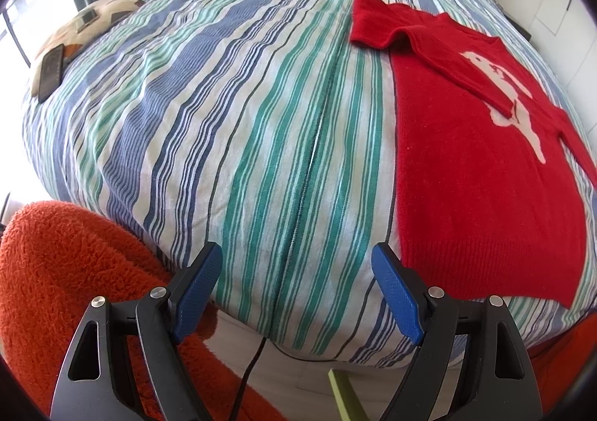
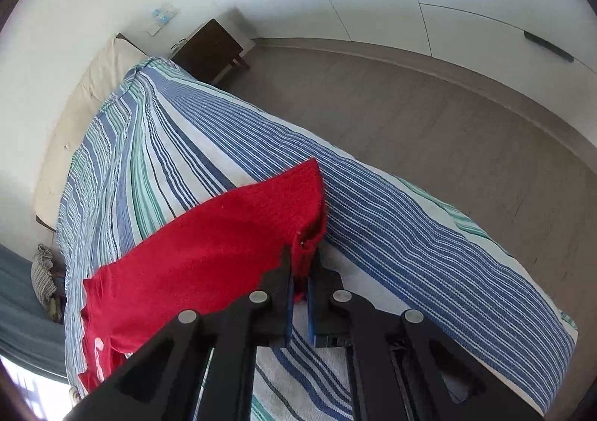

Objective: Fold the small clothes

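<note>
A red sweater lay flat on the right half of a bed covered by a blue, green and white striped duvet, its ribbed hem near the bed's near edge. One sleeve was folded across the chest, over a pale animal motif. The duvet to the sweater's left was wide and bare as far as a pillow carrying two phones. The left gripper hung released above the near edge, nothing between its blue pads. The right gripper was clenched on the sweater's other sleeve cuff, lifting it off the duvet. Bare grey floor lay beside the bed.
</note>
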Demonstrator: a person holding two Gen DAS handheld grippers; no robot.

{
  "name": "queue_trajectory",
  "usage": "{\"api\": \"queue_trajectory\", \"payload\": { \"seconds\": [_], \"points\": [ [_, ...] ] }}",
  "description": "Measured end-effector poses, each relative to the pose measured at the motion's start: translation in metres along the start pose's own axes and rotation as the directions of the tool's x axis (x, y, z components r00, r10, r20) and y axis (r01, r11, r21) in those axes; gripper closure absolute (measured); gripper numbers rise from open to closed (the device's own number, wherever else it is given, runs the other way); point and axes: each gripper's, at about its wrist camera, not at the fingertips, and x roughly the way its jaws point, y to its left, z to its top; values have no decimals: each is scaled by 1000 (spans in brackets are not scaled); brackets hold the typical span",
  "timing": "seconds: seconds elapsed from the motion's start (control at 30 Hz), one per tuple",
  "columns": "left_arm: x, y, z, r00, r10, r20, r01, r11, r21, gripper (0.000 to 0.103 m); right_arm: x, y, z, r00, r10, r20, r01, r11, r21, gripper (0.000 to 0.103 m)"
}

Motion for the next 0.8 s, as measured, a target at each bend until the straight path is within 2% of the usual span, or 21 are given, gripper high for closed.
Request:
{"api": "queue_trajectory", "payload": {
  "seconds": [0.13, 0.2, 0.27, 0.37, 0.43, 0.63, 0.8],
  "points": [
    [-1, 2, 0, 1000, -9, 2, 9, 1000, -7, 19, -15, -6, -4, 999, -27, 36, 27, 1000, 10, 85],
    [-3, 2, 0, 1000, -11, 6, 11, 1000, -4, 19, -26, -17, -5, 996, -52, 68, 49, 998, 49, 73],
    [-4, 2, -1, 1000, -14, 11, 14, 1000, -3, 19, -41, -31, -8, 990, -94, 109, 83, 991, 103, 66],
    [-6, 3, -2, 1000, -16, 16, 16, 1000, -3, 19, -66, -47, -13, 974, -147, 174, 121, 981, 152, 65],
    [-6, 4, -2, 1000, -16, 17, 16, 1000, -5, 19, -82, -47, -16, 963, -160, 216, 134, 982, 132, 65],
    [-4, 4, -2, 1000, -18, 12, 18, 1000, -11, 19, -131, -20, -29, 948, -78, 309, 80, 997, 8, 60],
    [-4, 3, -2, 1000, -14, 14, 14, 1000, -1, 19, -163, 18, -65, 946, 41, 321, 15, 985, -172, 45]
  ]
}}
